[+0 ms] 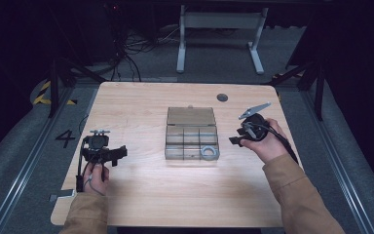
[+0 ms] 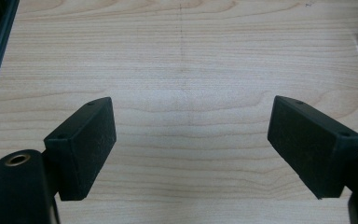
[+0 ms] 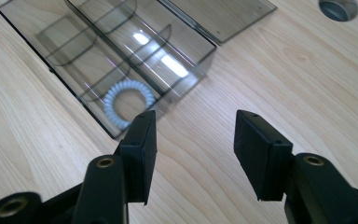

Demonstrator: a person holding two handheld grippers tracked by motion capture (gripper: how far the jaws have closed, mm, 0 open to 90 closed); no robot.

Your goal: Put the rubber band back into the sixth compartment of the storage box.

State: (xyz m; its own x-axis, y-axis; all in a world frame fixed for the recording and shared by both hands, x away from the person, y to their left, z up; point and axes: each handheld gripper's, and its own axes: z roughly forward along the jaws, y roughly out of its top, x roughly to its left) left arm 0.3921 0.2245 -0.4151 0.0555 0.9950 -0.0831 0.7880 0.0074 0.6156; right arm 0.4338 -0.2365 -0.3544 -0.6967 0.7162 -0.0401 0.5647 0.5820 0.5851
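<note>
A smoky clear compartment box (image 1: 175, 146) lies at the table's middle with its lid (image 1: 191, 116) folded open behind it. A white coiled hair tie (image 1: 208, 152) rests in its near right compartment. My right gripper (image 1: 238, 135) is just right of the box, its jaws open. In the right gripper view the right gripper (image 3: 193, 149) has only bare wood between its pads, and the hair tie (image 3: 108, 106) lies in the box (image 3: 186, 70) just beyond the left pad. My left gripper (image 1: 103, 148) stands open over bare table at the left; between its jaws, my left gripper (image 2: 191, 140) holds nothing.
A round grey grommet (image 1: 222, 97) is set in the wooden table (image 1: 141, 195) behind the box, and that grommet (image 3: 338, 8) appears at top right in the right gripper view. Metal rails run along both sides of the table. A white desk frame stands on the floor beyond.
</note>
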